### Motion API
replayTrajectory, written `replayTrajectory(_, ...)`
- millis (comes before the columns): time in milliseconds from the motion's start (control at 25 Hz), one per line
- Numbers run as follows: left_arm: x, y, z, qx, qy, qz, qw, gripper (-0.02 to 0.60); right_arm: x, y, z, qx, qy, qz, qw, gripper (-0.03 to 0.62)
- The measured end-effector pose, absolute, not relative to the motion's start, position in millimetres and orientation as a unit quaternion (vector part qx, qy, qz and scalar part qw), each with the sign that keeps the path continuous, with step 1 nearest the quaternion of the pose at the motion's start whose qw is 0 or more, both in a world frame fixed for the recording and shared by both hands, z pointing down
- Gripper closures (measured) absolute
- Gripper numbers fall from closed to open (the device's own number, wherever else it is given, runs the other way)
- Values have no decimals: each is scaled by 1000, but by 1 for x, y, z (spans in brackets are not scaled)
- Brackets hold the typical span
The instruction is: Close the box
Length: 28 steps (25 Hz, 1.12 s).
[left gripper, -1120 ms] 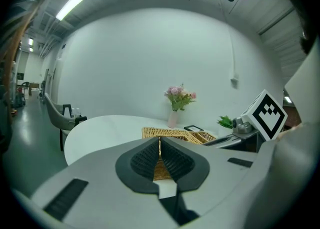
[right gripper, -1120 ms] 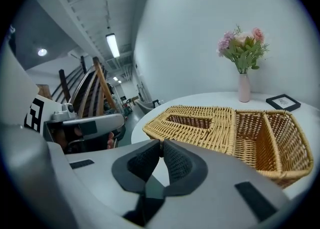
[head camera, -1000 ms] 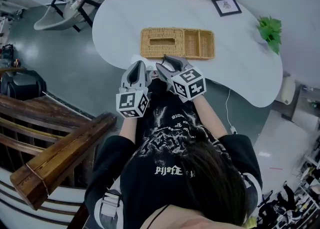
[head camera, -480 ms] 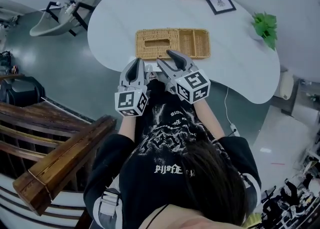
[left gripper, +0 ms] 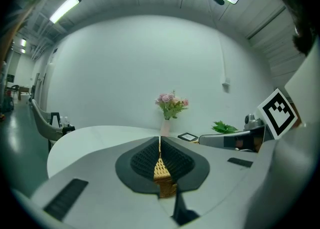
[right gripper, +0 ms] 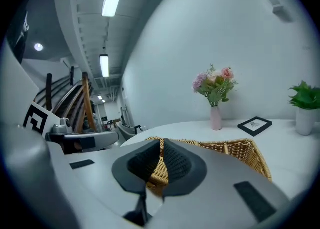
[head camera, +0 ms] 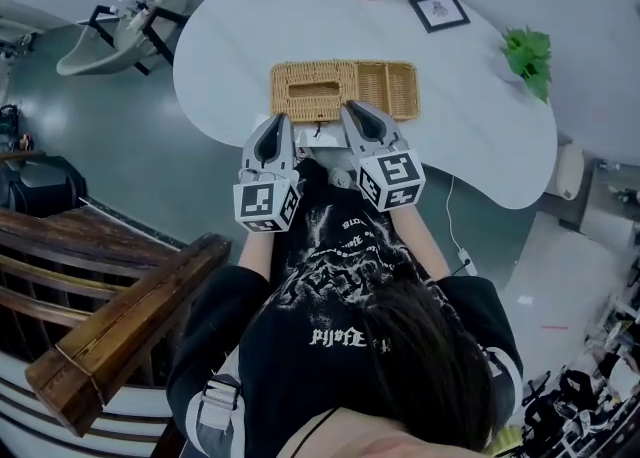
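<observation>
Right gripper view: jaws of right gripper point(right gripper: 161, 142) closing, tips almost met, nothing between them, only weave beyond. In left gripper view, left gripper point(left gripper: 160, 142) pressed together, also empty. Wicker box point(head camera: 345, 89) just at twelve o'clock from both tips, on white table point(head camera: 470, 146); slotted lid toward nine o'clock, open compartments toward three. Probably best: use closed tips as pushers, steady near wall with left, press lid evenly, not shove box away.
</observation>
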<state>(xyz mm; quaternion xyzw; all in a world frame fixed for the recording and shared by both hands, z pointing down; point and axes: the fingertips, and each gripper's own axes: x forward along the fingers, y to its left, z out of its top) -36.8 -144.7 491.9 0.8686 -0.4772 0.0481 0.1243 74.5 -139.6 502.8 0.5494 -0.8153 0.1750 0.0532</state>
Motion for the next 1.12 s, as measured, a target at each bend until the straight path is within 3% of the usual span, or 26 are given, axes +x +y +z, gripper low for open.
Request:
replayTrajectory(120, -39, -148, 492, 867, -480, 47, 124, 554, 75, -141, 503, 557, -812, 163, 61, 568)
replayTrajectory(1120, -37, -141, 504, 872, -467, 61, 131, 554, 69, -135, 519, 552, -811, 170, 89, 569)
